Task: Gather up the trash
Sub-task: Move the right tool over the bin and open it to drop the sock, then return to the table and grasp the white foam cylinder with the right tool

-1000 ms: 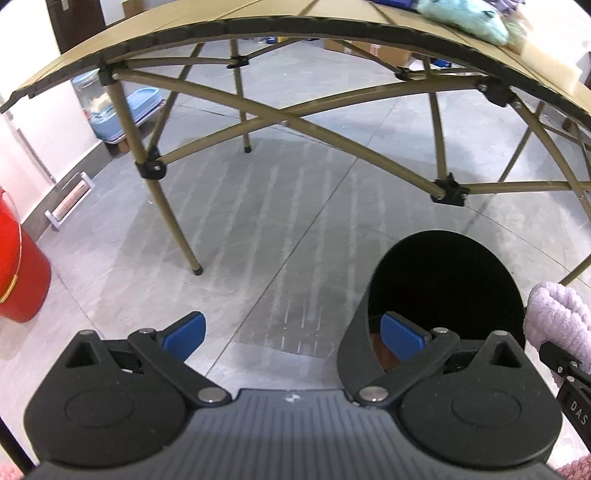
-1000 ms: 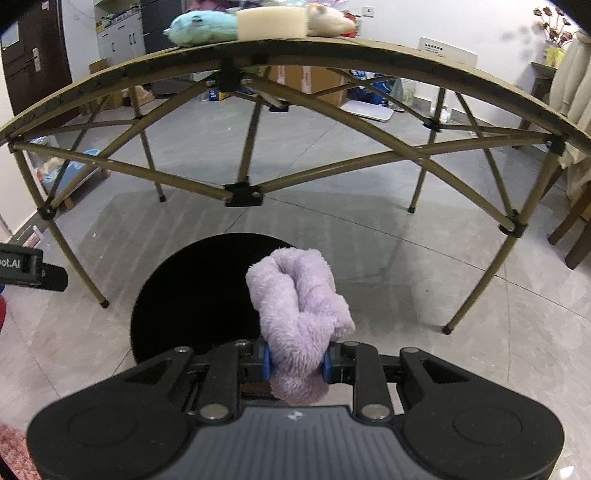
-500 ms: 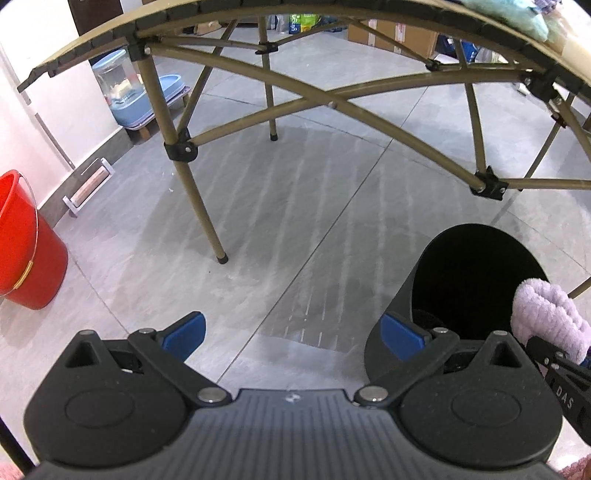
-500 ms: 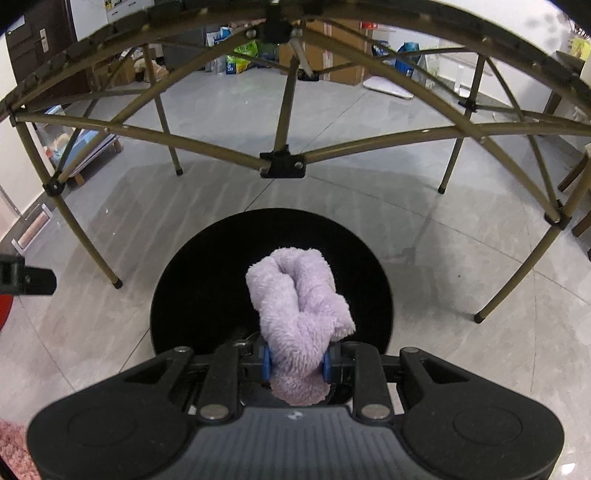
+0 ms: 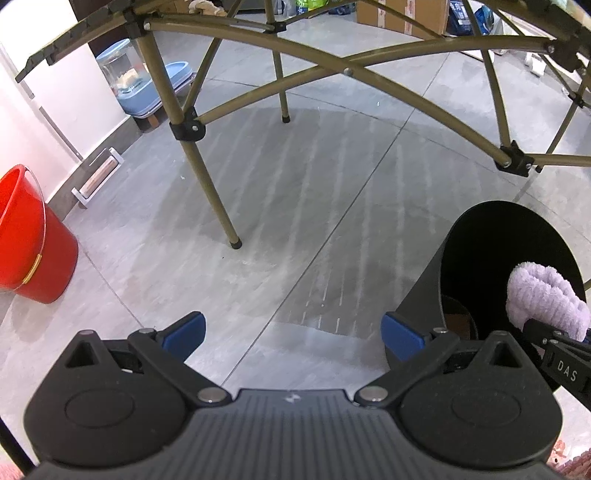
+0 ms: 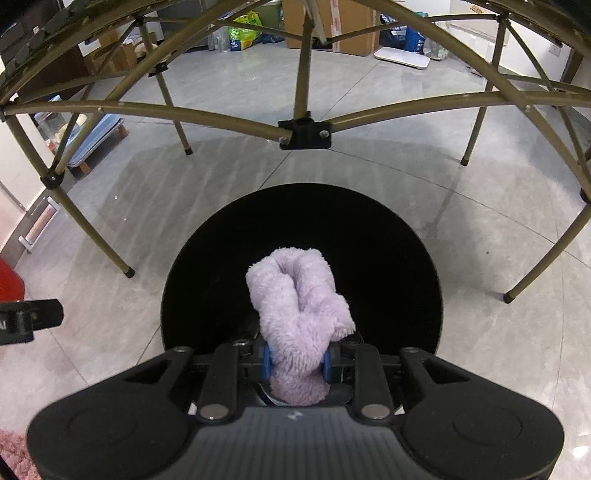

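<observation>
My right gripper (image 6: 295, 363) is shut on a fluffy lilac cloth (image 6: 297, 306), which hangs over the mouth of a black round trash bin (image 6: 388, 240) on the floor. In the left wrist view the same bin (image 5: 424, 291) stands at the right, with the lilac cloth (image 5: 543, 295) above its opening and the right gripper's black body behind it. My left gripper (image 5: 291, 334) is open with nothing between its blue pads, just left of the bin over bare floor. Something brownish lies deep inside the bin.
A folding table's olive legs and crossbars (image 5: 207, 173) arch over the grey tiled floor (image 5: 295, 192). A red bucket (image 5: 26, 236) stands at the left by the wall. Blue plastic containers (image 5: 147, 88) and cardboard boxes (image 6: 332, 26) sit further back.
Both grippers have sunk below the tabletop and tipped downward. The right one has carried the lilac cloth forward, from short of the bin to over its mouth.
</observation>
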`<action>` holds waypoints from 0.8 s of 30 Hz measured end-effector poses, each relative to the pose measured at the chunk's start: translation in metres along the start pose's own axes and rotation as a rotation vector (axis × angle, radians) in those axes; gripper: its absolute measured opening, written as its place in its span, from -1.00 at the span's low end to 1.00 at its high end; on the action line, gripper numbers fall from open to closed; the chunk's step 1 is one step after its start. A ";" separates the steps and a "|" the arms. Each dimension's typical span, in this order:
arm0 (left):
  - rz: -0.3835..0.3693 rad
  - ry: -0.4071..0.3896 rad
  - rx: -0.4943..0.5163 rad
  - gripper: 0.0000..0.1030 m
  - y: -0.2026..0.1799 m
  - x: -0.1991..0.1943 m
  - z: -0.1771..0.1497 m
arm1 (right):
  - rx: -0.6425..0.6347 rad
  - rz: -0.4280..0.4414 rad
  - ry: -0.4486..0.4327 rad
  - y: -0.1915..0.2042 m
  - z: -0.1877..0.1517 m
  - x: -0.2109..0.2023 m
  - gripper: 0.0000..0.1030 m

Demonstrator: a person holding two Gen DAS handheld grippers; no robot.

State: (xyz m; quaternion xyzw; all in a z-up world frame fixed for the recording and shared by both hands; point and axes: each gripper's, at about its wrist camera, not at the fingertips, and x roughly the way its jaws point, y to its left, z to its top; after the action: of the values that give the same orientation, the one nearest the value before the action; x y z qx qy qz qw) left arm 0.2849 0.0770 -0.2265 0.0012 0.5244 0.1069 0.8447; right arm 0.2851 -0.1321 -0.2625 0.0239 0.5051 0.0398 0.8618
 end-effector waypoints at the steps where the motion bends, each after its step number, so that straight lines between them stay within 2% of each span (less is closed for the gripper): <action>1: 0.001 0.002 -0.001 1.00 0.000 0.001 0.001 | 0.000 0.002 0.004 0.000 0.000 0.001 -0.54; 3: 0.002 0.003 -0.001 1.00 0.000 0.002 0.001 | 0.000 0.013 0.012 -0.001 0.000 0.003 -0.46; 4: 0.002 0.003 -0.001 1.00 0.000 0.002 0.001 | 0.002 0.019 0.017 -0.001 0.000 0.003 -0.36; 6: 0.001 0.002 0.000 1.00 -0.001 0.001 0.001 | 0.010 0.018 0.016 -0.003 0.000 0.002 0.03; 8: -0.001 0.001 -0.001 1.00 0.000 0.001 0.001 | 0.009 -0.002 0.004 -0.003 0.001 0.001 0.85; 9: -0.001 0.001 -0.002 1.00 0.000 0.001 0.001 | 0.005 -0.024 -0.002 -0.004 0.002 0.001 0.95; 17: -0.015 -0.016 -0.012 1.00 -0.001 -0.006 0.003 | 0.029 -0.045 -0.014 -0.014 0.003 -0.007 0.96; 24: -0.032 -0.121 -0.035 1.00 0.001 -0.032 0.010 | 0.006 -0.069 -0.140 -0.020 0.009 -0.046 0.96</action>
State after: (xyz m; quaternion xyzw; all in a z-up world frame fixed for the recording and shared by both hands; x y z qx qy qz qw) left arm 0.2798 0.0735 -0.1940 -0.0155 0.4702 0.1024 0.8765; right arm 0.2719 -0.1566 -0.2198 0.0119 0.4443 0.0066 0.8958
